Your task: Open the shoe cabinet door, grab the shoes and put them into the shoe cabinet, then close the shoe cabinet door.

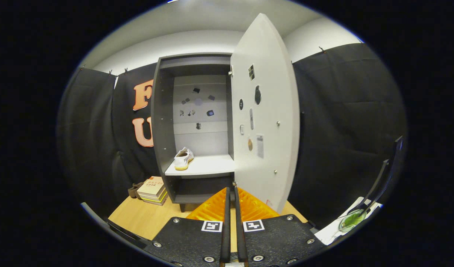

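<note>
The grey shoe cabinet (pixel 163 122) stands ahead on the wooden table with its white door (pixel 265 111) swung wide open to the right. A white shoe with a yellow sole (pixel 183 158) rests on the left part of the white shelf (pixel 208 165) inside. My gripper (pixel 231 191) is held well back from the cabinet, its two orange-backed fingers (pixel 227 211) pressed together with nothing between them, tips pointing at the door's lower edge.
A stack of books (pixel 152 190) and a small brown object (pixel 133 190) lie left of the cabinet on the wooden table (pixel 141 218). At the right, a green-tinted glass dish (pixel 351 219) sits on white paper beside a black stand (pixel 382 178).
</note>
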Tool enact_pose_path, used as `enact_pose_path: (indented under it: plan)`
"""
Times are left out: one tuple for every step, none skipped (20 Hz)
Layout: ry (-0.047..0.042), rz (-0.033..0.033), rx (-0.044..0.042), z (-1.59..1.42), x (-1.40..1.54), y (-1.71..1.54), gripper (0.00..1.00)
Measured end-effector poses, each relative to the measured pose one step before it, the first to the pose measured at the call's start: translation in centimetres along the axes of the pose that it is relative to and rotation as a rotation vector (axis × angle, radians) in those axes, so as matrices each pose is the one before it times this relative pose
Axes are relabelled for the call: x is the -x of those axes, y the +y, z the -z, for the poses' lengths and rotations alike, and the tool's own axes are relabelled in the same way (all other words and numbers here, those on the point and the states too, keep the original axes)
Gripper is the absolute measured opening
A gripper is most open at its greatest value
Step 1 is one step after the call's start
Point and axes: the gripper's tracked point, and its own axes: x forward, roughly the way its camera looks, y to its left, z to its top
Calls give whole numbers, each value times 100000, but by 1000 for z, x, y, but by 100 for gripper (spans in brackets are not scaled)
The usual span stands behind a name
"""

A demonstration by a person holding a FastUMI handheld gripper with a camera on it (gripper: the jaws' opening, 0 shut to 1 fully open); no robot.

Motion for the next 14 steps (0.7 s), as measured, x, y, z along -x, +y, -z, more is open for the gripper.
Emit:
enact_pose_path:
  plan:
    - [1805,-1133,-442,794,-333,1137,8]
    - [1704,-1139,-559,828,-220,1084,9]
    - [1314,-1180,-631,701,-239,980,10]
    - [1369,-707,-323,604,-288,816,12]
    - [1615,-402,10,659,-191,779,14]
    - [1211,-355,186,548,-133,759,17]
    - [1161,-284,75,576,-199,744,20]
    - [677,-92,-30,418,-131,701,21]
    - [393,126,-268,255,-155,606,21]
    - [931,-65,-217,517,-112,660,24]
    - [729,578,11,446,-55,446,24]
    - [773,473,245,524,-74,402,24]
    - [1275,70,148,652,-101,494,24]
    - [2044,-44,53,936,-126,536,24]
